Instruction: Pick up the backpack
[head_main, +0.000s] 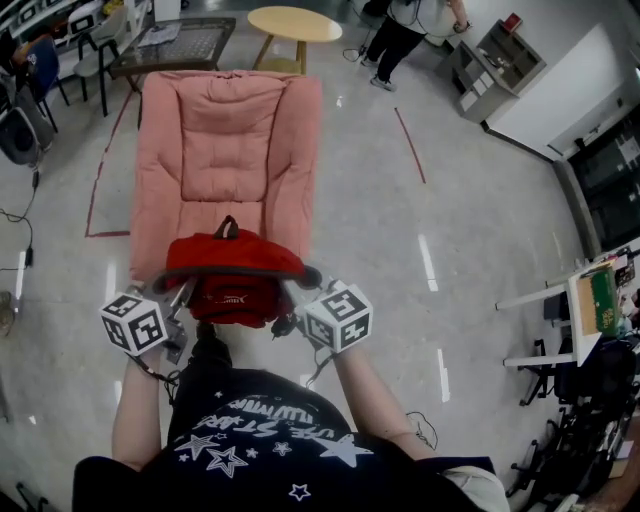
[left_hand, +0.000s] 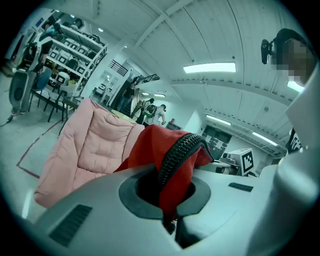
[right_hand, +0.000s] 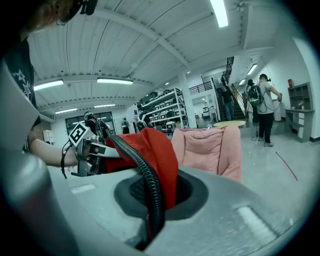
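Pink lounger, round table behind, shelf unit rt

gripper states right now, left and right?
Left gripper: closed, gripping the red backpack by its piped edge.
Right gripper: closed, gripping the red backpack too.

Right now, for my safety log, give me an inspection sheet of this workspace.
Surface: glossy floor, red tape lines.
Job's things: red backpack at the near end of the pink chair, held on both sides.
Clutter: nothing seen.
Grippers: left claw shut on the backpack's zip edge; right claw likewise.
Cables: cord on the floor at left; wire hanging under the left claw.
Surroundings: round table, shelf unit, a person standing beyond.
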